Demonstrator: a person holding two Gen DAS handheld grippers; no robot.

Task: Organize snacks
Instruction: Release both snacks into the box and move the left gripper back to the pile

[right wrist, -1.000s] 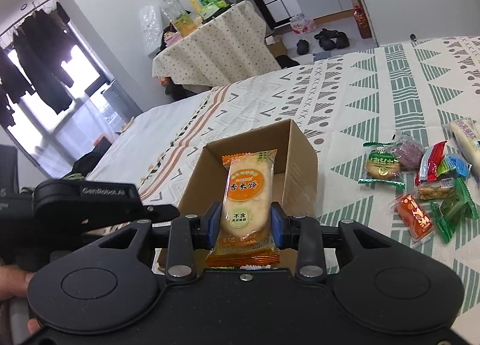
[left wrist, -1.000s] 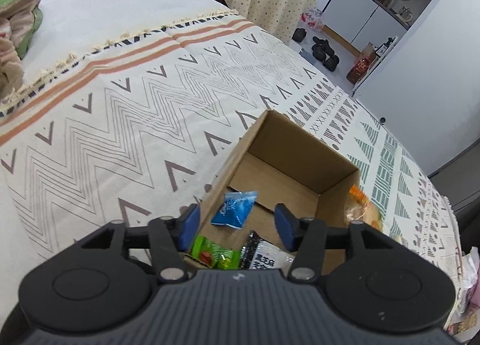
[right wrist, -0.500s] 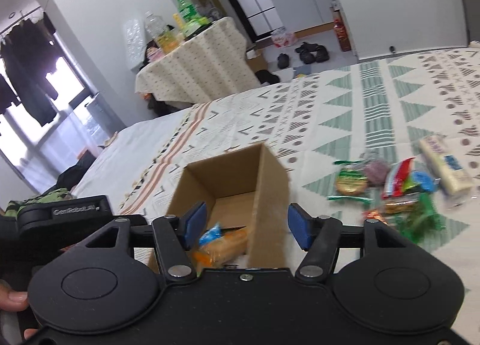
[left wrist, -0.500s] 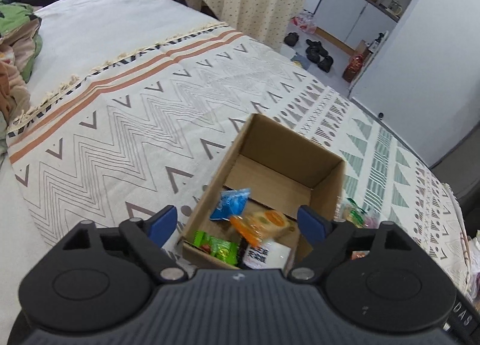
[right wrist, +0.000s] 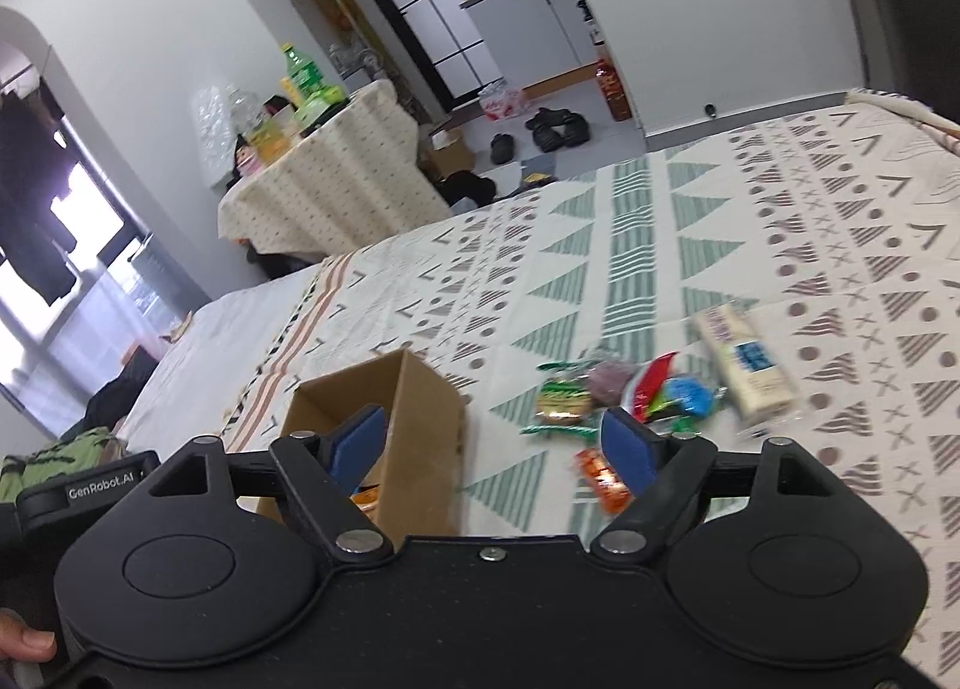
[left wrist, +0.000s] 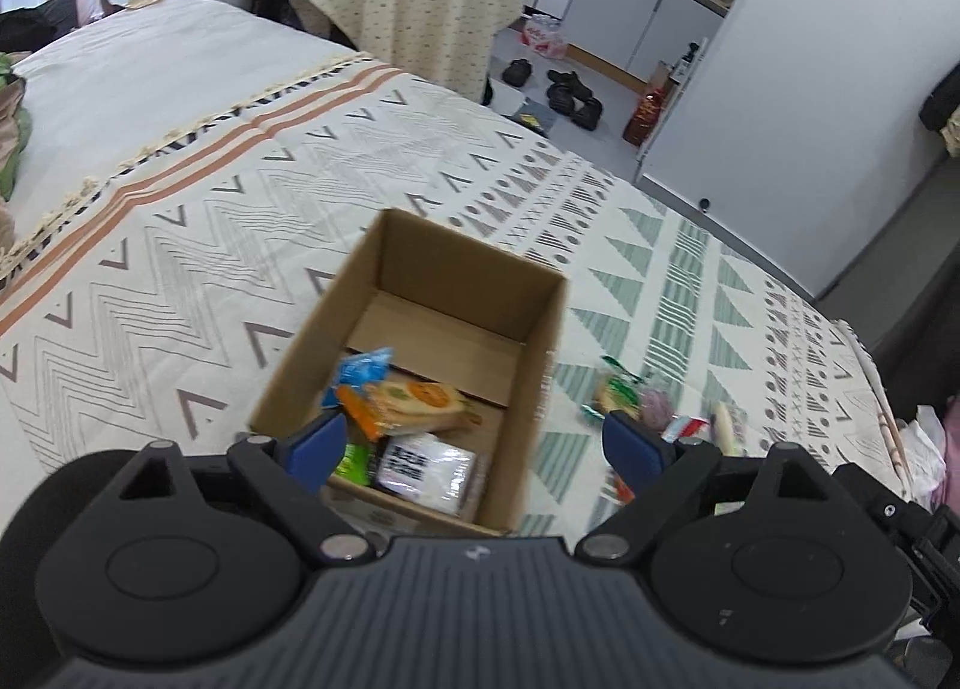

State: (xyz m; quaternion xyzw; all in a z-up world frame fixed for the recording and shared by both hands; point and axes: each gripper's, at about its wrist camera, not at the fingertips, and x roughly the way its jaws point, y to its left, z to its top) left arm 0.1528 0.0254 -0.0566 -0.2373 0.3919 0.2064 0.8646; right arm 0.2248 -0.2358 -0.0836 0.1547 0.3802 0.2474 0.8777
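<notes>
Left wrist view: left hand-held gripper (left wrist: 475,446) hangs over the near end of the box (left wrist: 543,365), jaws spread wide, nothing between them
Right wrist view: right hand-held gripper (right wrist: 493,449) also gapes wide and empty, one finger over the box (right wrist: 420,437), the other over the loose snacks (right wrist: 636,398)
Bed: everything sits on the patterned bedspread (left wrist: 210,245), no desk in play
Box: open cardboard, upright, flaps not visible, far half bare
Box contents: orange rice-cracker pack (left wrist: 414,404) lying tilted on top, blue packet (left wrist: 359,371) behind it, white packet with black print (left wrist: 429,470) nearest the hand-held gripper, a bit of green wrapper (left wrist: 354,461) at the left
Still outside: a small heap just right of the box, with a green-ended cake (right wrist: 561,401), a purplish one (right wrist: 609,380), red and blue wrappers, an orange sachet (right wrist: 603,476), and a long pale bar (right wrist: 744,365) a little apart
Handling, I'd say: all of them light, crinkly film packs, slippery and easily crushed; cakes and crackers inside would break under a hard squeeze
Where to hold: across the body's narrow width with a gentle pinch, not by the fluttery crimped ends; the bar across its middle
Progress, my guess: about half sorted, next pick from the heap
</notes>
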